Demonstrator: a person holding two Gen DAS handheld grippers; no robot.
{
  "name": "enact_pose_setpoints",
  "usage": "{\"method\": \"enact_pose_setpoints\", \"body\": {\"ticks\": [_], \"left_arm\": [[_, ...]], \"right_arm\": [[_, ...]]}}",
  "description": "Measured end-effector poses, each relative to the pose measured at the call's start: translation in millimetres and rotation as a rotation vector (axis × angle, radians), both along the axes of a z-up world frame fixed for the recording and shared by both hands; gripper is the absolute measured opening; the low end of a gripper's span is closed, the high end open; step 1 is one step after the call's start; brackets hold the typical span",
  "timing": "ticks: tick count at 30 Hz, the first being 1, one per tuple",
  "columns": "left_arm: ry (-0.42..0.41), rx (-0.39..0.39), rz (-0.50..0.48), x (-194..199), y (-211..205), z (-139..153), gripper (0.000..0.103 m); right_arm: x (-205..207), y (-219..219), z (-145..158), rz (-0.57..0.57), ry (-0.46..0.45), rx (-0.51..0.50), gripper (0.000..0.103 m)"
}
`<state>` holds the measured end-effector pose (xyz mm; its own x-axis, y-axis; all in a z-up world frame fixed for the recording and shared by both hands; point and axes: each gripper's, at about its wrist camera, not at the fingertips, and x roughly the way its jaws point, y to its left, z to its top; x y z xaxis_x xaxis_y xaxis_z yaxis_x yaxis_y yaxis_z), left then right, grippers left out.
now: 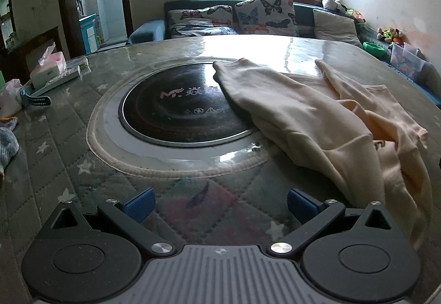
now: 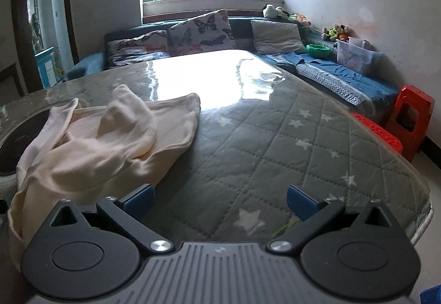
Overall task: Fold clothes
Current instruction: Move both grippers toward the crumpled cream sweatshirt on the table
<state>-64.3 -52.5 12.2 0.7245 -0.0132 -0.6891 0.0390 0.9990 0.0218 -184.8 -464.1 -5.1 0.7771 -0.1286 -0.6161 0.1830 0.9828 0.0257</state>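
Note:
A crumpled cream garment [image 1: 325, 124] lies on the table, to the right in the left wrist view, part of it over the black round cooktop [image 1: 176, 111]. In the right wrist view the garment [image 2: 99, 144] lies at the left and hangs over the table's near edge. My left gripper [image 1: 220, 206] is open and empty above the table, left of the garment. My right gripper [image 2: 220, 202] is open and empty, with its left finger [image 2: 139, 200] just beside the garment's edge.
The table [image 2: 275, 138] has a grey quilted star cover under clear plastic. A tissue pack [image 1: 48, 67], a watch [image 1: 37, 101] and a cloth [image 1: 7, 138] lie at its left. A sofa with cushions [image 2: 206, 28] stands behind, red stools [image 2: 410, 116] at the right.

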Motion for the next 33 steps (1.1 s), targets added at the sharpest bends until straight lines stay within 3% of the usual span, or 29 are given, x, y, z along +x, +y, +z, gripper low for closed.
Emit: {"method": "enact_pose_setpoints", "body": {"ticks": [33], "left_arm": [[-0.014,0.019,-0.002,-37.4,-17.2,12.1,0.103]], "right_arm": [[-28.8,24.6,4.1,0.085,-0.042,0.025,0.103]]}}
